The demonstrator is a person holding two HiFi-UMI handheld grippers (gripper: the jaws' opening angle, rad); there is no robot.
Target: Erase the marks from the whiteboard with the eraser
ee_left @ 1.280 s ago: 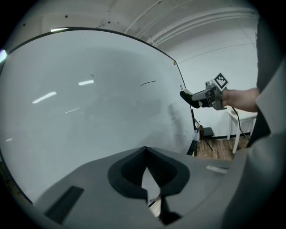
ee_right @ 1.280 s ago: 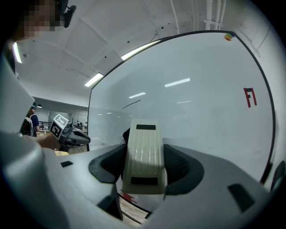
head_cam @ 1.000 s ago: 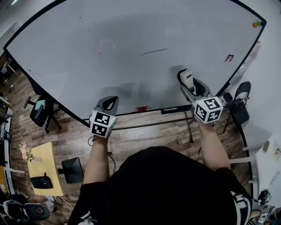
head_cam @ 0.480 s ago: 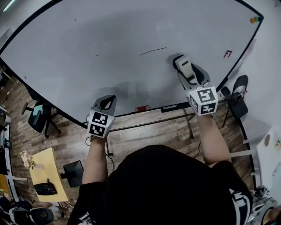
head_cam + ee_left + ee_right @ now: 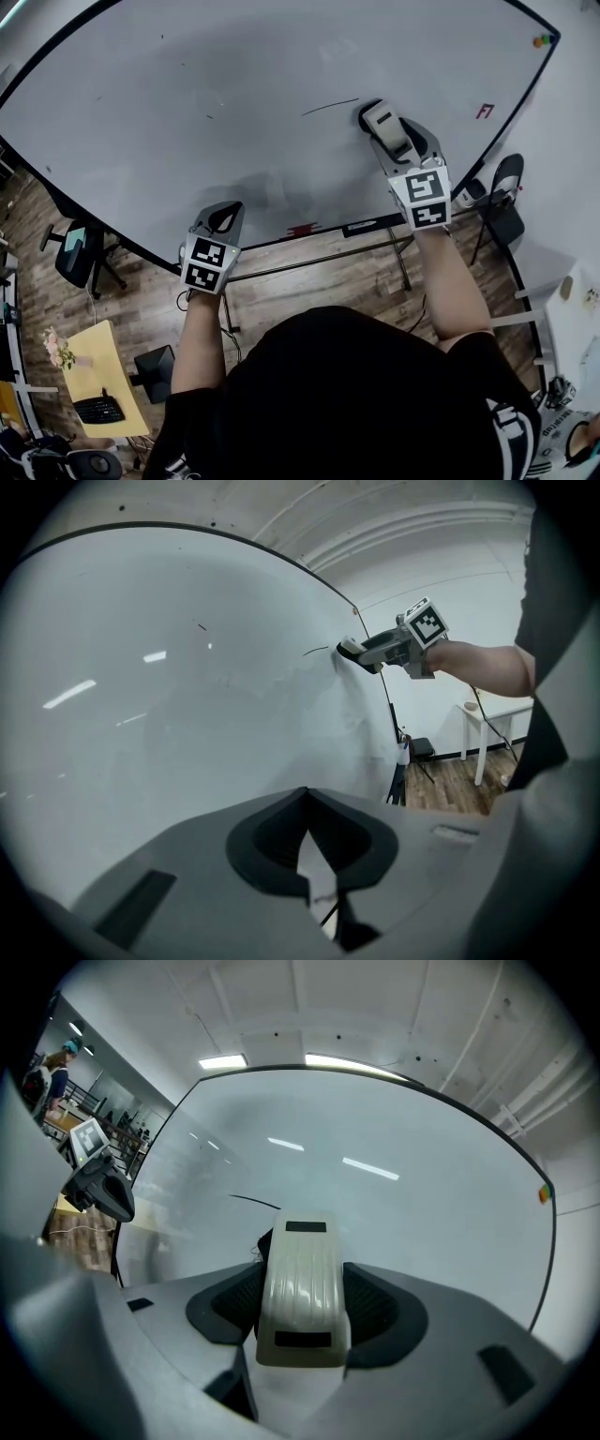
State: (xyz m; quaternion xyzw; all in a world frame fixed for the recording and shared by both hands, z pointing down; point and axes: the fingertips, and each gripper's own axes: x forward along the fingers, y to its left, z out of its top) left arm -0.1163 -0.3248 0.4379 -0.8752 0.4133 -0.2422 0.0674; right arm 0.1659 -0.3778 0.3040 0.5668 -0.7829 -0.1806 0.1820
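Jaws of right gripper (image 5: 302, 1312) clamping ribbed cream eraser (image 5: 300, 1265), glossy whiteboard (image 5: 422, 1232) behind

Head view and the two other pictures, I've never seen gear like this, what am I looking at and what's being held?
A person stands at a whiteboard, holding a hand-held two-jaw gripper in each hand; the patterned cubes are part of them. The head view comes from a camera on the person's head, looking down. The other two come from cameras riding on each gripper, looking along its jaws. The right gripper is shut on a cream eraser, held by the right end of a black line on the board. The left gripper is shut and holds nothing, near the board's lower edge.
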